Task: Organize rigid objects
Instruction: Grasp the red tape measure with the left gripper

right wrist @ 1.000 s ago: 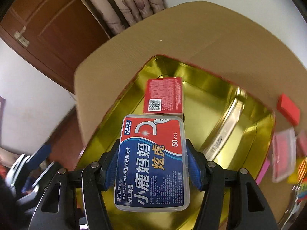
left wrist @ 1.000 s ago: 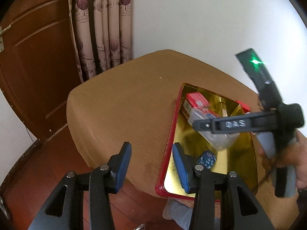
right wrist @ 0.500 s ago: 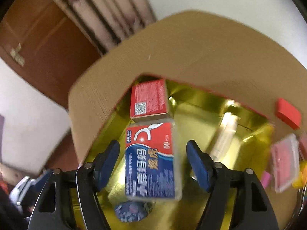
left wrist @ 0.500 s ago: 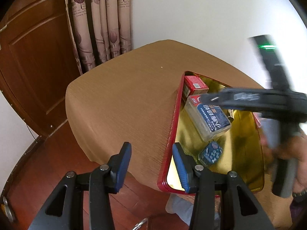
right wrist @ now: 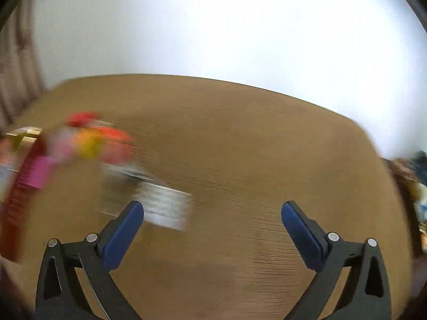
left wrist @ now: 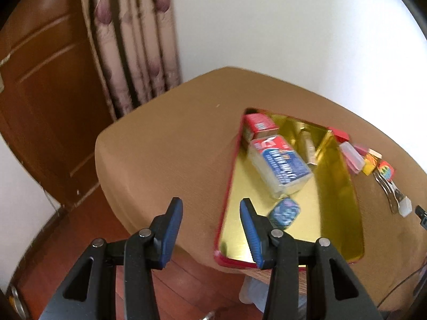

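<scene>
A gold tray with a red rim (left wrist: 339, 213) lies on the brown table. In it are a clear dental floss box with a blue and red label (left wrist: 280, 168), a red box (left wrist: 260, 126), a small blue patterned tin (left wrist: 284, 212) and a pale tube (left wrist: 307, 146). My left gripper (left wrist: 211, 229) is open and empty above the tray's near left corner. My right gripper (right wrist: 212, 226) is open and empty over bare table; its view is blurred. Several small coloured items (right wrist: 90, 141) and a white object (right wrist: 162, 205) lie to its left.
Right of the tray lie a pink case (left wrist: 352, 154), a yellow and red item (left wrist: 372, 161), a fork (left wrist: 384, 184) and a white piece (left wrist: 404, 209). A brown door (left wrist: 45, 101) and curtain (left wrist: 130, 45) stand behind the table's left edge. Clutter (right wrist: 419, 186) sits at the table's right end.
My right gripper opened and let go of the dental floss box, which now lies in the tray. The gripper then swung away to the right, out of the left wrist view.
</scene>
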`<state>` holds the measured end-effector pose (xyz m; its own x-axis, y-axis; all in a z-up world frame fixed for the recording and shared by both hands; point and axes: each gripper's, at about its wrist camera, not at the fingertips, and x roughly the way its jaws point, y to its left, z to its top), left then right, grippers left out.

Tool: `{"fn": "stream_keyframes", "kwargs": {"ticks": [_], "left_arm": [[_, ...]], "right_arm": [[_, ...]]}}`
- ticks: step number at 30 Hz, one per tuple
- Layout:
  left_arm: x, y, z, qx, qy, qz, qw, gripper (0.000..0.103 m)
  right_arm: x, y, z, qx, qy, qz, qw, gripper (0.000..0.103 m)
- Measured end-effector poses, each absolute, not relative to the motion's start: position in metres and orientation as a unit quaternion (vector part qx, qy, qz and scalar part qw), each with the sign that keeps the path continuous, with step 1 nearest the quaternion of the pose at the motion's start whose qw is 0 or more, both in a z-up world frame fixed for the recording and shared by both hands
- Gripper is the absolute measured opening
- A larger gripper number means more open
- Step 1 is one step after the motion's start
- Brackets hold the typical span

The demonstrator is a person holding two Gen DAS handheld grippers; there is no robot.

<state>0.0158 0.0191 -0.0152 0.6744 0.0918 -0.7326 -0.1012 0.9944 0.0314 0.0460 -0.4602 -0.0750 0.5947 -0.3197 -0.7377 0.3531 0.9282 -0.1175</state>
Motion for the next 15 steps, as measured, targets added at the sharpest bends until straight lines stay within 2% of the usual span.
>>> {"fn": "stream_keyframes", "kwargs": {"ticks": [4,9,15], "left_arm": [[-0.001,-0.015,-0.005,0.037,0.374,0.012,0.927,0.045],[-0.006,-0.061,0.000,0.046,0.400,-0.043,0.914,0.045],[0.005,-0.126,0.007,0.054,0.425,-0.114,0.896,0.045]], "right_arm": [[0.050,-0.505,-0.103,0.029,0.480,-0.230,0.846,0.101],[0.039,-0.533,-0.106,0.112,0.459,-0.192,0.860,0.102],[0.041,-0.535,-0.102,0.116,0.460,-0.174,0.863,0.103]]}}
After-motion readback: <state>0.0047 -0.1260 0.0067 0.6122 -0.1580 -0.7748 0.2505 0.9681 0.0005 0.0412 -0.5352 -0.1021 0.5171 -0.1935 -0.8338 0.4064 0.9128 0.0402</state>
